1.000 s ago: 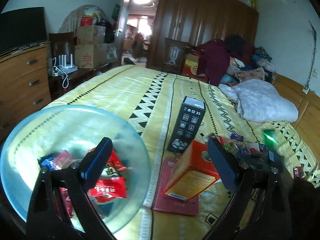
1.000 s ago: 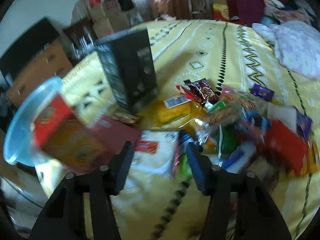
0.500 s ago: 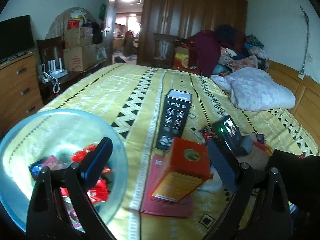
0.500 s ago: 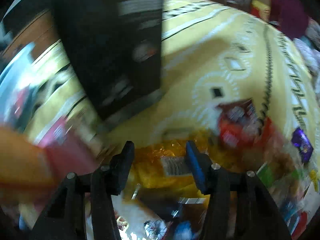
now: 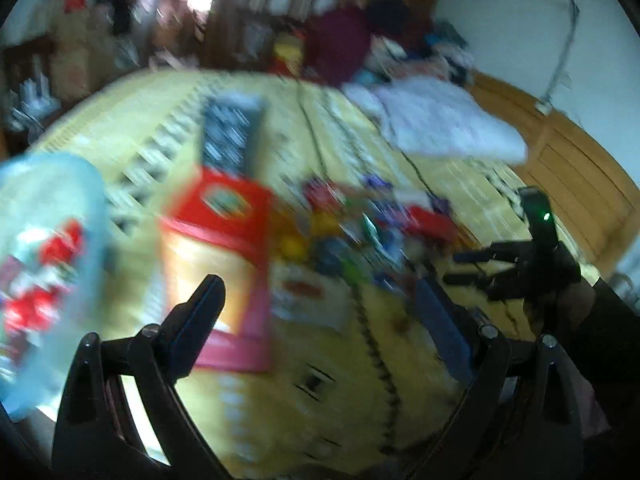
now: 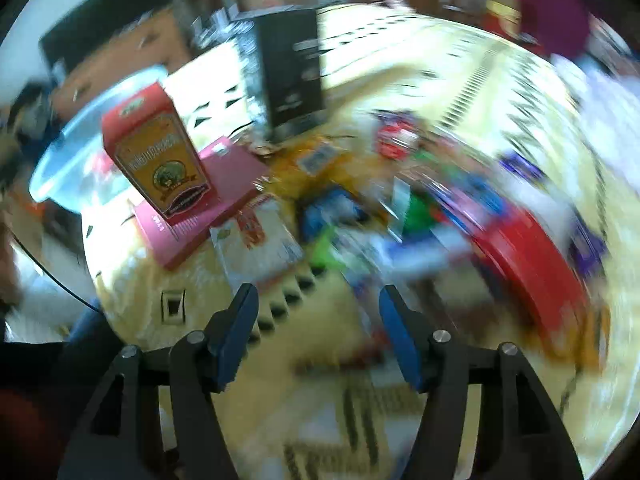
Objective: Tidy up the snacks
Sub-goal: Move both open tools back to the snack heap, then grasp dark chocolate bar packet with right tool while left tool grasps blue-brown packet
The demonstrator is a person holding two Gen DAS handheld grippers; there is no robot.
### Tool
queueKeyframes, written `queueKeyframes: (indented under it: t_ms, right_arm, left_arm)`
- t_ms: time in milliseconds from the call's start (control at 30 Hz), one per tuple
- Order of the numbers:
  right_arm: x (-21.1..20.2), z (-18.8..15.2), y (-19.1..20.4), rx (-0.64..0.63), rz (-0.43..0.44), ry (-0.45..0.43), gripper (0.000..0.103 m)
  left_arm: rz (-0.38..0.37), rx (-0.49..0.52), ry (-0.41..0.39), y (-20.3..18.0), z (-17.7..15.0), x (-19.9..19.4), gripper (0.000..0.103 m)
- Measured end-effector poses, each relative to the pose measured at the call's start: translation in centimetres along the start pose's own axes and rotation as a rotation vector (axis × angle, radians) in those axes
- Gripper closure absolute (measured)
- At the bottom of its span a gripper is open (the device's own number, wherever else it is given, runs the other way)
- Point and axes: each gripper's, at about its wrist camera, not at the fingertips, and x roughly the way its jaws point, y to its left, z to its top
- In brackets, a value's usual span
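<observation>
Beyond right claw (image 6: 318, 312), snack pile (image 6: 420, 208).

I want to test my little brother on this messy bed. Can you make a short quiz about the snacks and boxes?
1. True or false: the red-topped orange carton stands on the flat pink box.
2. What sits just behind the carton? A) tall black box B) a green bottle C) a white kettle
3. Fill in: the round pale blue plastic bowl holds ___ snack packets.

Key:
1. True.
2. A.
3. Red. The right hand-held gripper has just been opening, with nothing between its jaws, and the left hand-held gripper is open too.
</observation>
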Motion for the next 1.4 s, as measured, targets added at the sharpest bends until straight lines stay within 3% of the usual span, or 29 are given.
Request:
queueKeyframes:
  t_ms: [133, 200, 267, 433, 533, 600, 667, 700, 767, 900, 1133, 1267, 1400]
  right_arm:
    - [-1.9, -6.0, -3.6, 0.145, -0.076, 0.017, 0.037]
    - [-2.5, -8.2, -5.3, 0.333, -0.004, -0.027, 0.035]
    - [-1.5, -9.2, -5.7, 0.483, 0.106, -0.074, 0.035]
    - [4.2, -7.8, -4.7, 0.617, 0.119, -0.113, 0.035]
    - [6.8, -6.4, -4.6, 0.584, 0.051, -0.116, 0.035]
    - [8.3, -6.1, -4.6, 0.551, 0.028, -0.087, 0.046]
    - [7.7, -6.5, -4.3, 0.515, 0.049, -0.099, 0.070]
    - [7.2, -6.9, -4.3, 0.505, 0.070, -0.108, 0.071]
    - [5.5, -7.7, -3.4, 0.466, 0.100, -0.139, 0.084]
    - [1.4, -9.4, -2.8, 0.442, 0.119, -0.198, 0.084]
    - [-5.0, -13.2, -7.9, 0.573, 0.062, -0.307, 0.084]
    - [-6.6, -14.6, -9.7, 0.618, 0.066, -0.339, 0.084]
    - [-7.0, -15.7, -10.5, 0.640, 0.085, -0.346, 0.084]
  left_arm:
    - [-0.016, -0.002, 0.081, -1.7, -1.7, 3.2, 0.008]
    - [-0.004, 0.005, 0.101, -2.4, -2.2, 4.2, 0.009]
    - [0.000, 0.008, 0.125, -3.1, -2.5, 5.4, 0.010]
    - [0.023, 0.022, 0.169, -3.7, -3.4, 6.6, 0.010]
    - [0.036, 0.013, 0.186, -3.4, -3.9, 7.2, 0.010]
    - [0.039, -0.006, 0.210, -3.2, -4.4, 8.1, 0.011]
    - [0.038, -0.002, 0.223, -3.5, -4.7, 8.9, 0.011]
    - [0.033, 0.004, 0.225, -3.8, -4.8, 9.2, 0.011]
    - [0.016, 0.018, 0.235, -4.6, -4.9, 10.1, 0.011]
    - [-0.037, 0.056, 0.240, -7.2, -4.6, 12.1, 0.014]
    - [-0.198, 0.077, 0.199, -13.3, -2.6, 17.8, 0.016]
    - [-0.166, 0.070, 0.209, -14.9, -2.3, 22.3, 0.016]
    - [-0.157, 0.110, 0.175, -16.5, -1.9, 23.8, 0.017]
